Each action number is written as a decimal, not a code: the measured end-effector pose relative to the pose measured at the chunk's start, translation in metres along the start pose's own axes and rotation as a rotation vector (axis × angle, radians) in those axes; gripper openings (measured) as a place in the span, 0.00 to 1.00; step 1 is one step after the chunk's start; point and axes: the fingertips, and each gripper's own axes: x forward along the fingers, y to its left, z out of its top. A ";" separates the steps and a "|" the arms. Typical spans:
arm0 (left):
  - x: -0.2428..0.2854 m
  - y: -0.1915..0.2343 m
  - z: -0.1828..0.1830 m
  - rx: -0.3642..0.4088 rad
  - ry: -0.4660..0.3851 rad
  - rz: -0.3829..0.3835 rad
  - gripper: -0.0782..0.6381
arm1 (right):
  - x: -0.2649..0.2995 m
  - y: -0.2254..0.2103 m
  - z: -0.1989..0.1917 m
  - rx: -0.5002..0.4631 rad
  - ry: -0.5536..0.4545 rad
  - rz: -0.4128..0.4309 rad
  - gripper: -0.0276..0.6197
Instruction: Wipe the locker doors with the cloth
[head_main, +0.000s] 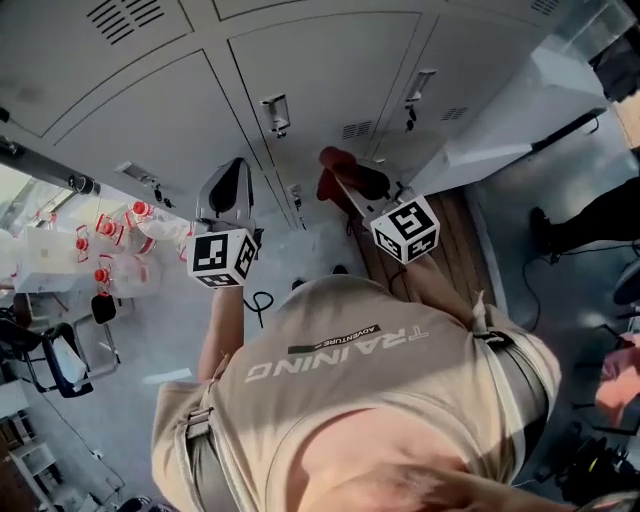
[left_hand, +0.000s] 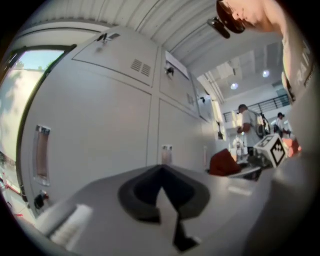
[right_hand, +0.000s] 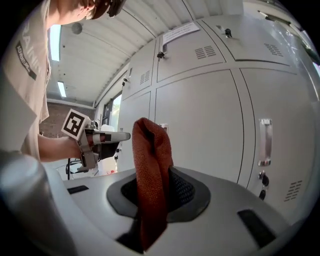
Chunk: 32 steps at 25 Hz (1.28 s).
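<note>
Two grippers face a bank of grey locker doors (head_main: 150, 120). Left gripper (left_hand: 161, 172): jaws together, nothing between them. It hangs near the doors and takes no part in any wipe. Locker doors: shut, with no streak or wet patch visible, so no door can be confirmed as wiped. Cloth (right_hand: 152, 170): red-brown, folded, standing upright out of the right gripper (right_hand: 157, 195), whose jaws are clamped on its lower part. In the head view the cloth sits close to the lower doors, but contact with the metal cannot be confirmed from any view. Judgement: the cloth is in hand and presented to the doors, and the wiping itself appears to be largely left to do.
</note>
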 end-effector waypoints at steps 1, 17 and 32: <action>-0.002 -0.001 0.001 0.002 -0.006 0.004 0.12 | -0.001 0.000 0.009 -0.015 -0.018 -0.001 0.18; -0.022 -0.003 -0.038 -0.050 0.059 0.021 0.12 | -0.004 0.002 0.025 -0.069 -0.079 -0.006 0.18; -0.010 -0.014 -0.060 -0.063 0.118 -0.024 0.12 | -0.015 0.000 0.001 0.002 -0.088 -0.059 0.18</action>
